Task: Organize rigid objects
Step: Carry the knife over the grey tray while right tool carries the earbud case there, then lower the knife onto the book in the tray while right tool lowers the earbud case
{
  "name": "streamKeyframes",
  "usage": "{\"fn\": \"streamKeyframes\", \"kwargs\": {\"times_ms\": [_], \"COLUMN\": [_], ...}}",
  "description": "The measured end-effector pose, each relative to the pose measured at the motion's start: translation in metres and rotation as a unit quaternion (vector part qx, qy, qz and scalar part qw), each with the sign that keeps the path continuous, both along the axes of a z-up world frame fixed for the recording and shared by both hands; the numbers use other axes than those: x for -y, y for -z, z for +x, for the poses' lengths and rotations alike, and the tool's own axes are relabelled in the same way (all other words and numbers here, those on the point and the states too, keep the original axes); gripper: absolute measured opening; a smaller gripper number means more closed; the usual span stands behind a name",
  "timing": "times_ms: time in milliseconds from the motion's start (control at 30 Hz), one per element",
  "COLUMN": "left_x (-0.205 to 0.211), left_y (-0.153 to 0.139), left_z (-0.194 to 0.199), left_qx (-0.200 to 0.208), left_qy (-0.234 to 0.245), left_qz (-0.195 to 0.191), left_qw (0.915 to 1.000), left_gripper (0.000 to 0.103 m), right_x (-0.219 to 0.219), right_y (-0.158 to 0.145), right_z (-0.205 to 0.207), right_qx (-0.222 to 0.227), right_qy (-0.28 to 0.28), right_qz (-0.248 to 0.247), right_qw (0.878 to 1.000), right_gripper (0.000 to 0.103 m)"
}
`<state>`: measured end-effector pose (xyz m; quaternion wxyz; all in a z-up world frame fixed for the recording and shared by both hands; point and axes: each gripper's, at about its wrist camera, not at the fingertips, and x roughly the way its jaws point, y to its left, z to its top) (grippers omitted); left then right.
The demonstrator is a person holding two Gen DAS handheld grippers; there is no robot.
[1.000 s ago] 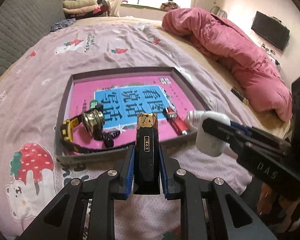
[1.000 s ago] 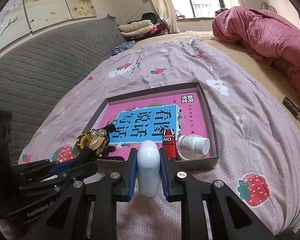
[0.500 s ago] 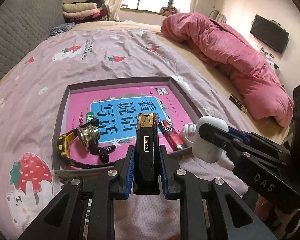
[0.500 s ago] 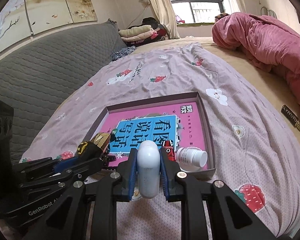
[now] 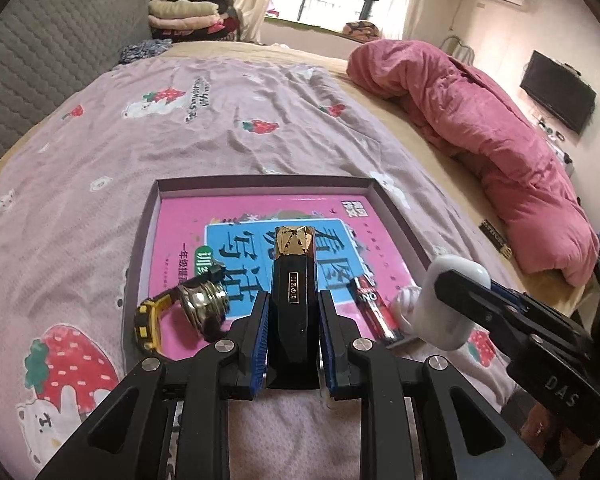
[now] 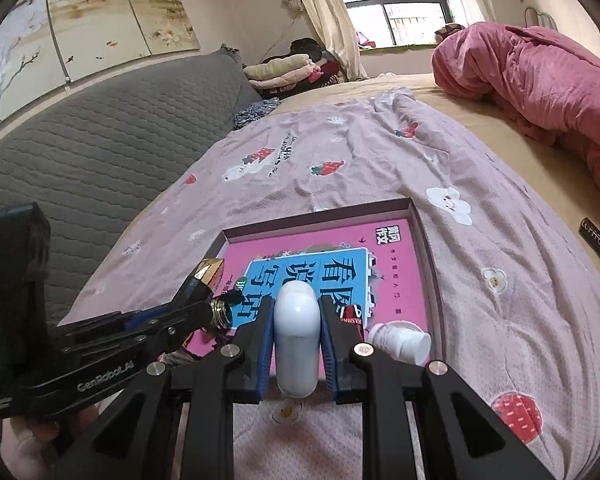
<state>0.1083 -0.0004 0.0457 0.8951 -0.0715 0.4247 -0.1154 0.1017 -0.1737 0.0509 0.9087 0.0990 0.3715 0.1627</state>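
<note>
Meanwhile, both grippers are drawing back from the shallow box (image 5: pixel 142 236) on the bedspread (image 5: pixel 220 120); compared with a second ago, more of its pink book (image 5: pixel 324 208) is showing beyond the fingers. The left gripper (image 5: pixel 293 312) is clamping a black bottle with a gold cap (image 5: pixel 293 280), its long axis running along the fingers, cap pointing away toward the box. The right gripper (image 6: pixel 296 332) is squeezing a white capsule-shaped case (image 6: pixel 296 336), likewise lengthwise between the pads, rounded end forward. Inside the box's near end, a headlamp (image 5: pixel 204 306), a red battery (image 5: pixel 374 308) and a white pill bottle (image 6: pixel 398 340) are lying on the book.
</note>
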Motion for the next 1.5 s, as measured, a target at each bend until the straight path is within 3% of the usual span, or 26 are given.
{"fn": "streamKeyframes", "kwargs": {"times_ms": [467,1100,1500], "left_x": [0.011,0.027,0.018], "left_y": [0.024,0.054,0.068], "left_z": [0.019,0.034,0.034], "left_qx": [-0.028,-0.059,-0.080], "left_qy": [0.007,0.025,0.002], "left_qz": [0.001,0.010,0.007], "left_qw": [0.9996,0.9979,0.9968], "left_gripper": [0.023,0.023,0.023], "right_x": [0.004,0.001,-0.011], "right_y": [0.015,0.042,0.056], "right_z": [0.026,0.032,0.036], "right_qx": [-0.027,-0.056,-0.066], "right_qy": [0.008,0.015,0.011], "right_qz": [0.046,0.038,0.027], "right_qw": [0.999,0.998,0.997], "right_gripper": [0.021,0.021,0.021]}}
